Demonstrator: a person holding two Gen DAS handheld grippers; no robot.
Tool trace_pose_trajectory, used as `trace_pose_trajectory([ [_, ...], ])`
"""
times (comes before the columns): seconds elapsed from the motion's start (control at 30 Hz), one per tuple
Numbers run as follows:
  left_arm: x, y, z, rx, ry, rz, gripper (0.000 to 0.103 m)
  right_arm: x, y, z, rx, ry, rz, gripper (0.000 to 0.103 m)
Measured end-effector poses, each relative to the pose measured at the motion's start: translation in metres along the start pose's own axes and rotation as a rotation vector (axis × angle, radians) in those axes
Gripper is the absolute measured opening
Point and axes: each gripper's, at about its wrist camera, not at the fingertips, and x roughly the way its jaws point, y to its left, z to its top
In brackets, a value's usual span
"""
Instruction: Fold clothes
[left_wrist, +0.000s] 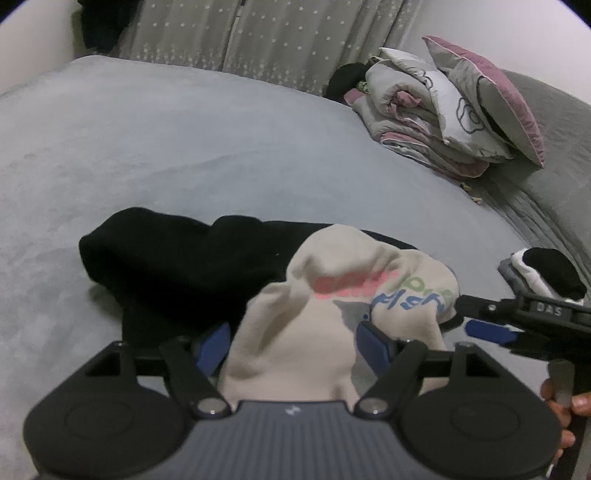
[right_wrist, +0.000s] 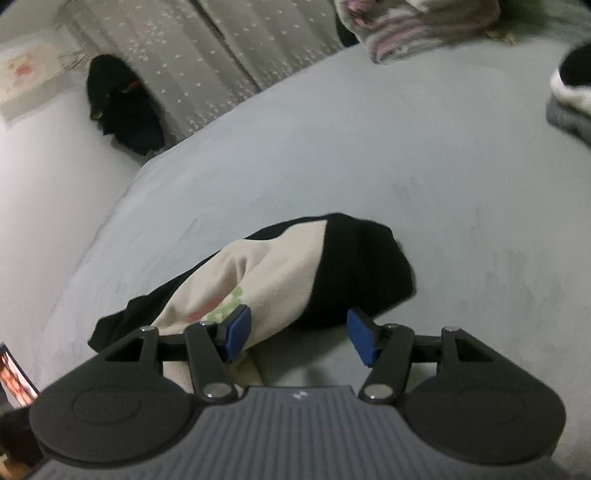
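A cream and black garment (left_wrist: 332, 295) with pink, green and blue print lies bunched on the grey bed (left_wrist: 184, 147). In the left wrist view my left gripper (left_wrist: 291, 345) is open, and the cream fabric runs up between its blue pads (left_wrist: 373, 343). My right gripper (left_wrist: 463, 317) comes in from the right at the cream edge. In the right wrist view the right gripper (right_wrist: 301, 339) is open. Its left pad (right_wrist: 238, 332) rests against the cream part of the garment (right_wrist: 280, 266), with bare sheet between the pads.
Folded quilts with a pillow (left_wrist: 443, 110) are stacked at the bed's back right. A small stack of folded clothes (left_wrist: 539, 277) sits at the right edge. Dark clothing (right_wrist: 122, 107) hangs by the curtain. A hand (left_wrist: 561, 406) holds the right gripper.
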Motion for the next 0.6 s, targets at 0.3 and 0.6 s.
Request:
trace_pose_trajectory([
  [0.3, -0.001, 0.003, 0.01, -0.04, -0.013, -0.051, 0.077, 0.024, -0.027, 0.007, 0.295, -0.008, 0.101, 0.057],
  [0.6, 0.0, 0.022, 0.016, -0.063, 0.011, -0.064, 0.075, 0.028, -0.005, 0.02, 0.257, -0.038, 0.132, 0.018],
])
